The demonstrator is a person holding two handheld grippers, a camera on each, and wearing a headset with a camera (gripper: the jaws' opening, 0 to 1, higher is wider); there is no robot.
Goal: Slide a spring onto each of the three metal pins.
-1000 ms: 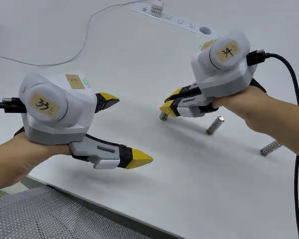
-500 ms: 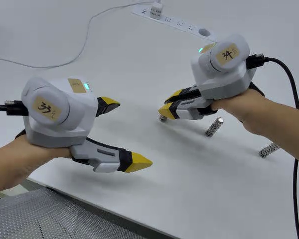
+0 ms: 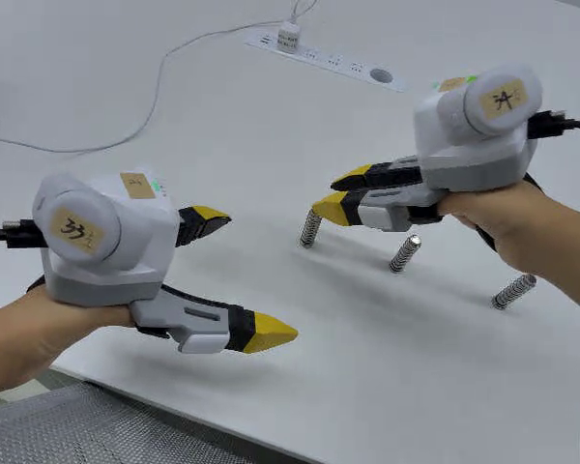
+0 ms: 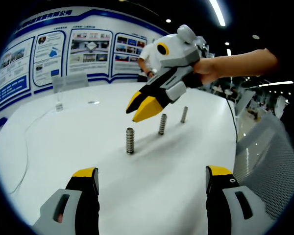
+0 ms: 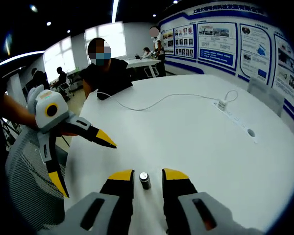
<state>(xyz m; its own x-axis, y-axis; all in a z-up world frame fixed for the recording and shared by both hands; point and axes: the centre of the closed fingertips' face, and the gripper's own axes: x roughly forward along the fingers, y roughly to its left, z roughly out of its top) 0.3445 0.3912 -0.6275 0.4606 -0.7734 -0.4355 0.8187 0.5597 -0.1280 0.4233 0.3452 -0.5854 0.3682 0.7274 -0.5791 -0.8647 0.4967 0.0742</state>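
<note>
R gripper (image 3: 331, 195) hovers w/ jaws slightly apart, empty. L gripper (image 3: 256, 275) is wide open, empty, well apart. Pins stand upright on table (image 3: 271, 126), each w/ a spring (image 4: 130, 142) on, I judge: near pin (image 3: 311, 228), mid pin (image 3: 404, 253), far pin (image 3: 513, 291). Near pin is just below R tips, axis vertical; R is nearer.

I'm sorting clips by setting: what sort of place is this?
Probably an open-plan office or exhibition hall rather than a workshop: a large white table, blue-and-white display posters along the wall, a power strip on the table, and a person at its far edge.
</note>
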